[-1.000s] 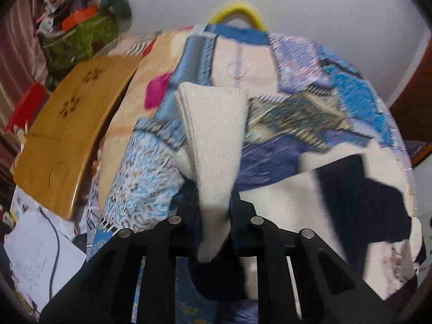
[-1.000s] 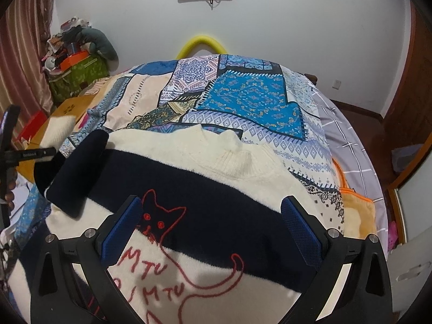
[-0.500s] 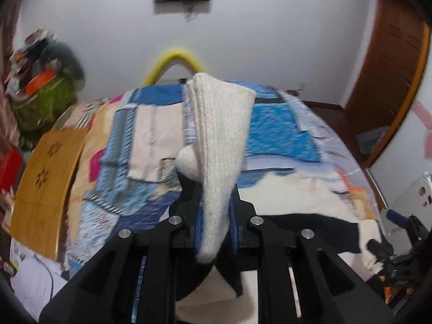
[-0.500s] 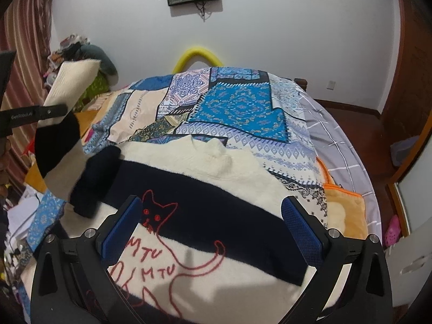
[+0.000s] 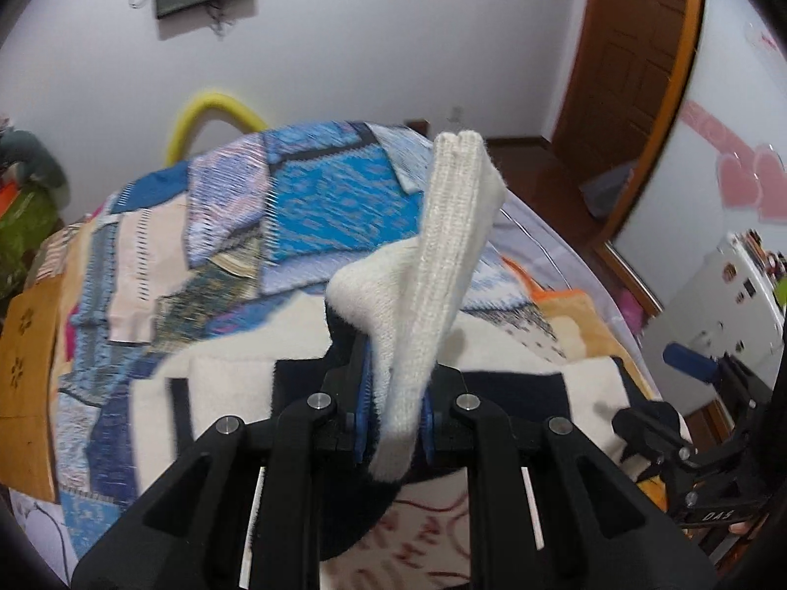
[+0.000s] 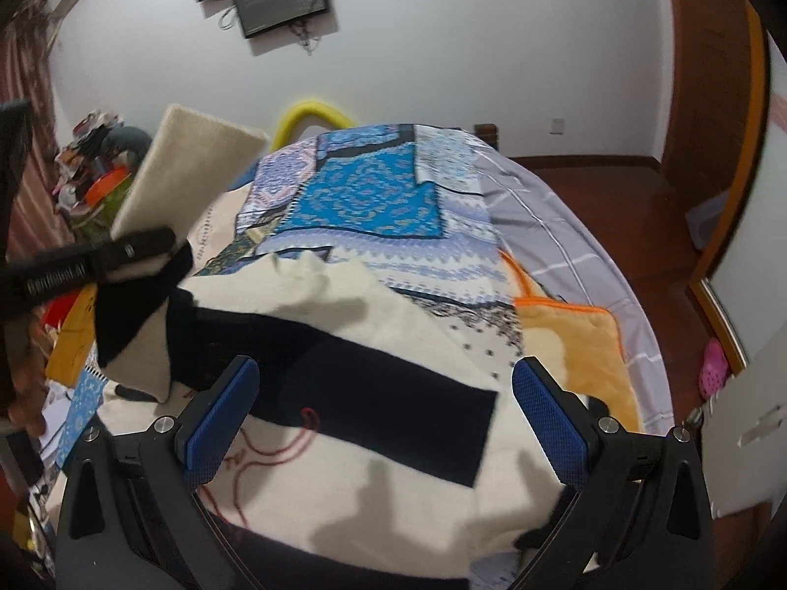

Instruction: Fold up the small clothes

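Observation:
A cream and navy striped sweater (image 6: 374, 359) with a red cat drawing lies spread on the patchwork bedspread (image 6: 364, 196). My left gripper (image 5: 393, 408) is shut on the sweater's cream ribbed sleeve cuff (image 5: 442, 255), which stands up between its blue pads. In the right wrist view that sleeve (image 6: 187, 177) hangs lifted at the left, over the sweater's body, clamped in the left gripper (image 6: 98, 255). My right gripper (image 6: 383, 413) stands open above the sweater's lower front with nothing between its fingers; it also shows at the right edge of the left wrist view (image 5: 688, 368).
An orange blanket (image 6: 575, 344) lies at the bed's right side on a grey sheet (image 6: 551, 216). A wooden board (image 5: 24, 378) and a cluttered green bag (image 6: 98, 182) stand to the left. A yellow arch (image 6: 310, 115), a wall screen (image 6: 280, 0) and a door (image 5: 634, 49) are behind.
My left gripper has carried the sleeve up and to the right, across the sweater's body, rolling as it went. The right gripper has drifted sideways, still open.

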Available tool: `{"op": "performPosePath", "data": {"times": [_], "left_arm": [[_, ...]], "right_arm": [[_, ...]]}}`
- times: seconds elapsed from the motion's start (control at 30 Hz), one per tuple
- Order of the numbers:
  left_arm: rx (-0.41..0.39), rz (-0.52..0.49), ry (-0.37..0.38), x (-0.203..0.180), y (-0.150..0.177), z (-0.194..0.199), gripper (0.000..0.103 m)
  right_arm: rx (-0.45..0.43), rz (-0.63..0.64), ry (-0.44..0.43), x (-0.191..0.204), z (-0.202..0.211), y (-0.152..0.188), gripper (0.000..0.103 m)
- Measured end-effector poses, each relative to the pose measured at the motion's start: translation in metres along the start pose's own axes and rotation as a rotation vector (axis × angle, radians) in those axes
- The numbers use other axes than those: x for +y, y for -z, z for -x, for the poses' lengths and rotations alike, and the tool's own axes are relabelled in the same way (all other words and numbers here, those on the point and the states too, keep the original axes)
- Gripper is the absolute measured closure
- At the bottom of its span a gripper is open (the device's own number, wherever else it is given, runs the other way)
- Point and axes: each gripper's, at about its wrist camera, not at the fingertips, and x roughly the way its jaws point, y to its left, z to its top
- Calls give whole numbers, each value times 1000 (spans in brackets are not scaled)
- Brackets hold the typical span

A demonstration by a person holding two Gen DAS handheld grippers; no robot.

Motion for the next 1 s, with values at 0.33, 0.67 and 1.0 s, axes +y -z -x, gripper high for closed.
{"op": "performPosePath", "data": {"times": [0.33,0.67,1.0], "left_arm": [[129,-111,37,-62,30,-40,85],[107,-95,29,-41,27,-18,42],[52,-39,-139,57,34,20,26]], "right_arm": [[18,-80,1,-31,8,6,1],[70,-117,-39,-34,-4,10,1],[147,-158,-16,-41,-28,20,1]]}}
